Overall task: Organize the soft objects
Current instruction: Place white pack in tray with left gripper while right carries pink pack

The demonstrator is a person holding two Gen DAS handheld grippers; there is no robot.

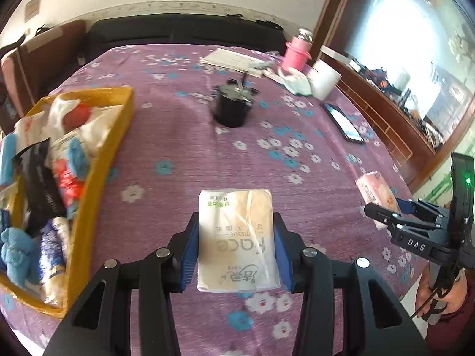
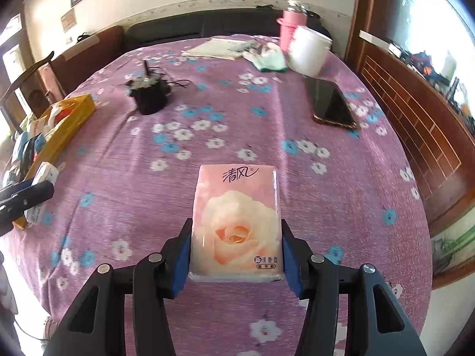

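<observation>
Nearest in the left wrist view, the left gripper (image 1: 237, 249) has its fingers (image 1: 190, 252) partly closed against both sides of a white and beige tissue pack (image 1: 237, 237), which is held clear above the purple flowered cloth of the table (image 1: 184, 136). In the right wrist view, the right gripper (image 2: 236, 255) clamps a pink tissue pack (image 2: 237, 222) printed with a rose, its blue-padded fingers (image 2: 182, 258) pressing on the two long edges and standing only part open. The person's right hand (image 1: 445, 293) on that gripper's handle shows at the right edge of the left view. To the left of the left gripper lies a yellow box (image 1: 115, 136) crowded with soft things: plastic bags, blue cloth pieces and small packs. Further out, near the middle of the table, stands a black pot (image 1: 231, 109). To the right of it lies a dark phone (image 2: 329, 103), flat on the cloth. At the far right end are a white cup (image 2: 308, 50) and, just beside it, a pink bottle (image 2: 288, 29), with a pale green cloth (image 2: 270, 62) and papers (image 2: 213, 49) near them.
</observation>
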